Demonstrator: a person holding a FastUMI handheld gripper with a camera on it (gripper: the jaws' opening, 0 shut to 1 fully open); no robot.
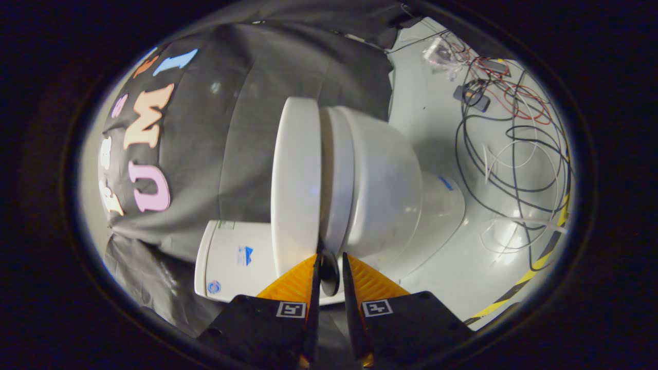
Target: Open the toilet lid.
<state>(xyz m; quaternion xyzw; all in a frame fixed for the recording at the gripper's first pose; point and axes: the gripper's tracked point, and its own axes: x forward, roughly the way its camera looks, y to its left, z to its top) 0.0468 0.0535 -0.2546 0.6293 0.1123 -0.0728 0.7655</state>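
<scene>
Your claw [329, 262] is nearly closed, its orange ribbed fingers [293, 285] a narrow gap apart with nothing pinched, tips right at the rim of the white plastic toilet lid [295, 174]. The lid sits flat on the white ceramic toilet bowl [385, 190], which stands on the grey floor [437, 128] by loose cables [514, 144]. Looks like you're at the hooking step: I'd get a fingertip into the seam, then swing the lid away from the bowl.
</scene>
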